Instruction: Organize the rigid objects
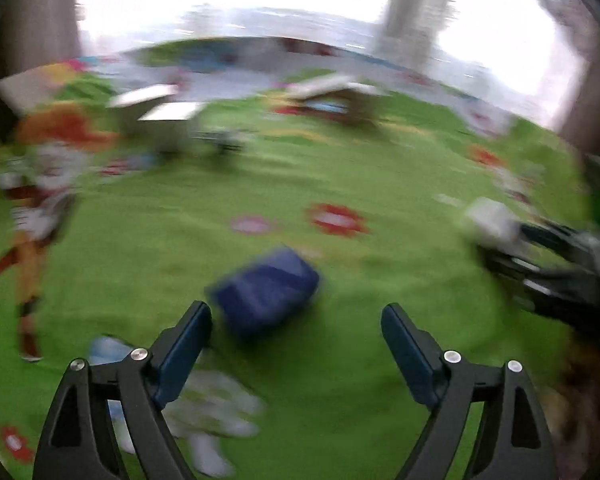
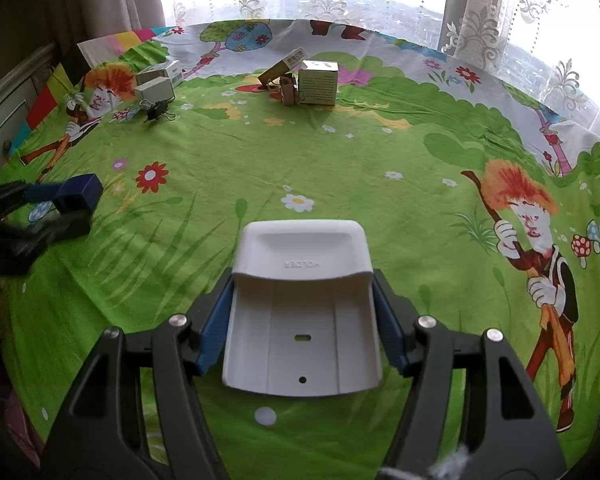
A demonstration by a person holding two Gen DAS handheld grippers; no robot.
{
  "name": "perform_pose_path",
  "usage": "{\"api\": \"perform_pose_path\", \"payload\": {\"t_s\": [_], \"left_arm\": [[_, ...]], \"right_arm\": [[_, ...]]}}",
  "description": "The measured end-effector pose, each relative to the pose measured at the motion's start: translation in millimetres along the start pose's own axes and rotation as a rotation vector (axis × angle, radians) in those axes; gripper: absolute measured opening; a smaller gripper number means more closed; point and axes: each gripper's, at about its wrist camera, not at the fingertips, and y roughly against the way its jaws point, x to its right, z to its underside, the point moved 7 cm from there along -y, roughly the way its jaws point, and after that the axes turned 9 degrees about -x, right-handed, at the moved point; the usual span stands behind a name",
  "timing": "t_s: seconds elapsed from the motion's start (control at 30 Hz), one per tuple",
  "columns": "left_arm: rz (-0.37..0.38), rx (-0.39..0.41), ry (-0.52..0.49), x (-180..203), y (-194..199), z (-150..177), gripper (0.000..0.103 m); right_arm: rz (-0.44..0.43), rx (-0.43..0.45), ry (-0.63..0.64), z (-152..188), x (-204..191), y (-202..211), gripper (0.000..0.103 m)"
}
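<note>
White holder (image 2: 300,312) clamped in right tool (image 2: 302,334), lip pointing away.

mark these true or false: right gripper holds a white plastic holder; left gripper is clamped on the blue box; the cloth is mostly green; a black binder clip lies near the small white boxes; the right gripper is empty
1. The right gripper holds a white plastic holder. True.
2. The left gripper is clamped on the blue box. False: its jaws stand open and the box lies on the cloth ahead of them, beside one finger.
3. The cloth is mostly green. True.
4. A black binder clip lies near the small white boxes. True.
5. The right gripper is empty. False: its pads press on both sides of the holder.
</note>
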Motion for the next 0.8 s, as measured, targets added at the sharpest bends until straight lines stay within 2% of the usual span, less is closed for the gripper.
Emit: {"api": "perform_pose_path", "payload": {"t_s": [0.07, 0.13, 0.17, 0.2, 0.33, 0.5, 0.6, 0.63, 0.67, 0.7, 0.73, 0.8], "left_arm": [[0.035, 0.004, -0.022, 11.4, 5.5, 4.4, 0.087], [0.128, 0.005, -0.01, 18.3, 8.3, 5.4, 0.087], [0.198, 0.013, 0.003, 21.2, 10.3, 4.5, 0.087], [0.228, 0.022, 0.022, 21.7, 11.2, 2.7, 0.087], [0.014, 0.067, 0.052, 1.8, 10.5, -8.2, 0.087], [-0.049, 0.023, -0.097, 4.9, -3.1, -18.8, 0.087], [-0.031, -0.013, -0.158, 13.2, -20.0, -23.2, 0.087], [-0.048, 0.005, -0.173, 15.5, -20.9, -24.8, 0.085], [-0.073, 0.019, -0.186, 17.5, -21.8, -25.6, 0.07], [-0.081, 0.038, -0.186, 19.7, -19.7, -25.5, 0.04], [-0.075, 0.042, -0.169, 19.5, -17.7, -25.0, 0.029], [-0.081, 0.052, -0.126, 18.7, -16.4, -20.2, 0.028]], "right_arm": [[-0.002, 0.0, 0.0, 0.0, 0.5, -0.3, 0.068], [-0.002, 0.0, -0.002, 0.2, 0.6, -0.4, 0.069], [-0.002, 0.0, -0.002, 0.1, 0.6, -0.3, 0.069], [-0.001, 0.0, -0.002, 0.1, 0.6, -0.3, 0.069], [-0.002, 0.0, -0.001, -0.1, 0.9, -0.5, 0.069], [-0.002, 0.001, -0.001, -0.3, 1.0, -0.6, 0.069], [-0.002, 0.001, -0.001, -0.3, 1.0, -0.6, 0.069], [-0.002, 0.001, -0.001, -0.3, 1.2, -0.6, 0.07], [-0.002, 0.001, 0.0, -0.5, 1.2, -0.7, 0.07], [-0.003, 0.001, -0.001, -0.5, 1.7, -0.9, 0.07], [-0.003, 0.001, -0.001, -0.6, 1.7, -0.7, 0.07], [-0.003, 0.001, -0.001, -0.6, 1.8, -0.7, 0.07]]}}
